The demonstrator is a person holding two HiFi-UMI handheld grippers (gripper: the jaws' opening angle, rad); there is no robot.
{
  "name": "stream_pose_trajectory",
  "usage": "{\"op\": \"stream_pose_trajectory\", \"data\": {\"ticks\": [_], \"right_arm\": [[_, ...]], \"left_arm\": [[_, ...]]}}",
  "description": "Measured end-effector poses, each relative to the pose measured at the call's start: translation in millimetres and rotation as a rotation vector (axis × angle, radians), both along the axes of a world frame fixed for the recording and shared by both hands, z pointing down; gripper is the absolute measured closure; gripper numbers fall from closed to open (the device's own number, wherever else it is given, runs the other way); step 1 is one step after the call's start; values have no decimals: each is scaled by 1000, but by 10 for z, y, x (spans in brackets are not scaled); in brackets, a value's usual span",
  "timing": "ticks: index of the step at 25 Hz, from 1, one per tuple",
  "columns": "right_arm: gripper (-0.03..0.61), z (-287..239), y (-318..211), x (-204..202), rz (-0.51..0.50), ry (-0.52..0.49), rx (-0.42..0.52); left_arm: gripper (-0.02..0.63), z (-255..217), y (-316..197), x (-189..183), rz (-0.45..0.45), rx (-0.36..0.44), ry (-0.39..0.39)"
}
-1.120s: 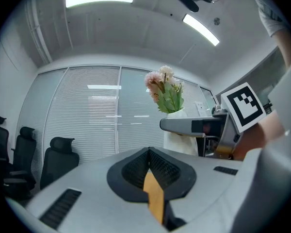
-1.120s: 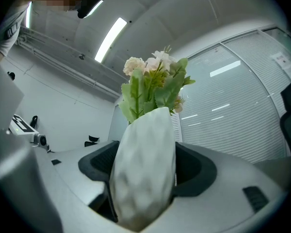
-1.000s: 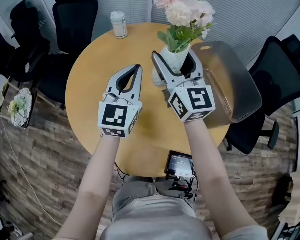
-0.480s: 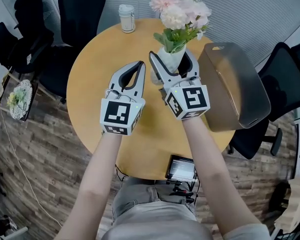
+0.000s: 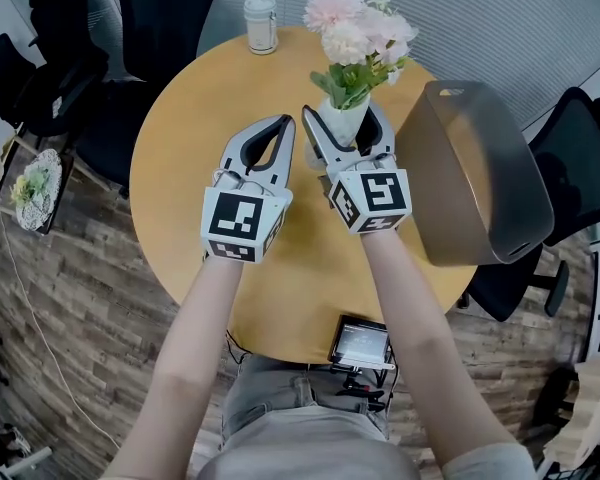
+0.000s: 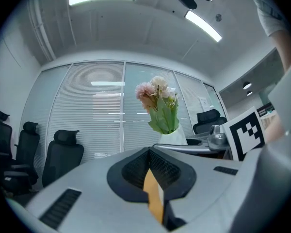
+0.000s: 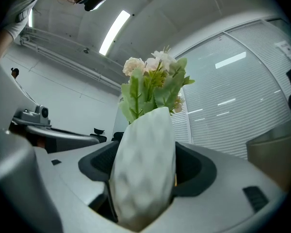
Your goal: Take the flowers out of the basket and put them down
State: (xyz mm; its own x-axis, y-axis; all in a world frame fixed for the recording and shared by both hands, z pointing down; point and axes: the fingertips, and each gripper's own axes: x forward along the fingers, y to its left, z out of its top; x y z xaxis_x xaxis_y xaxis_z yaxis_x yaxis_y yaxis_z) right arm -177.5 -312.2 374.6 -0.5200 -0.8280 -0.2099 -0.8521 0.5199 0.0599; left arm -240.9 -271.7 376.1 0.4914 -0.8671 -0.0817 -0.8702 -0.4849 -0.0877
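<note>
Right tongs (image 5: 343, 114) clamp the flower vase (image 5: 341, 130), basket (image 5: 470, 178) just beside.

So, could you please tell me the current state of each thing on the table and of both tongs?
White dimpled vase of pink flowers: clamped in right tongs, outside basket.
Right tongs: shut on the vase.
Left tongs: shut, empty.
Grey plastic basket: empty.
Small lidded jar: upright, closed.

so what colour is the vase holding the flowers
The vase is white with a dimpled surface, seen best in the right gripper view.
</note>
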Motion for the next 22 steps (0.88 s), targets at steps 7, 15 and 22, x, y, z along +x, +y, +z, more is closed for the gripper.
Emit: {"op": "stream_pose_trajectory", "data": {"ticks": [7, 15, 22], "right_arm": [[218, 291, -93, 3, -16, -3, -10], [218, 591, -132, -35, -31, -3, -18], [218, 751, -173, -35, -36, -4, -13]], "left_arm": [[610, 232, -81, 40, -1, -16, -12], [611, 486, -81, -16, -19, -36, -19], [611, 618, -112, -38, -31, -41, -12]]}}
